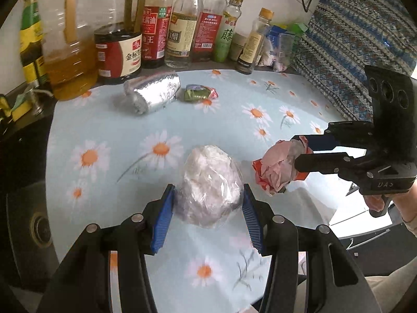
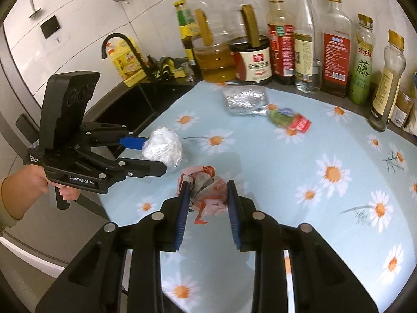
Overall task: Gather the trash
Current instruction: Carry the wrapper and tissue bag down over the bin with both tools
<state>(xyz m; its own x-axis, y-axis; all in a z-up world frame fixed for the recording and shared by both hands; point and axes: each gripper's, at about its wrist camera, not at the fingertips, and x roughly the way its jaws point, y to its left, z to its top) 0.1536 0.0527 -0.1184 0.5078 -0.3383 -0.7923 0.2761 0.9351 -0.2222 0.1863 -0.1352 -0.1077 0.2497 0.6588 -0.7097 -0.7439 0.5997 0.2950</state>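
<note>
Trash count: four pieces; your left gripper [image 1: 208, 200] jaws clamp the white wad [image 1: 209, 185], your right gripper [image 2: 207, 198] jaws clamp the pink wad [image 2: 206, 193].
Loose: foil pack [image 1: 153, 92] and green wrapper [image 1: 200, 93], upper centre.
Room: worktop [image 1: 109, 127] centre is open; bottles [image 1: 182, 20] line its top edge.

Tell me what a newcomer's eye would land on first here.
Both grippers hold trash above the daisy tablecloth: the left gripper grips a white wad wrapped in clear plastic, the right gripper a crumpled pink-red wrapper. Behind lie a foil pack and a green packet, before a row of bottles.
</note>
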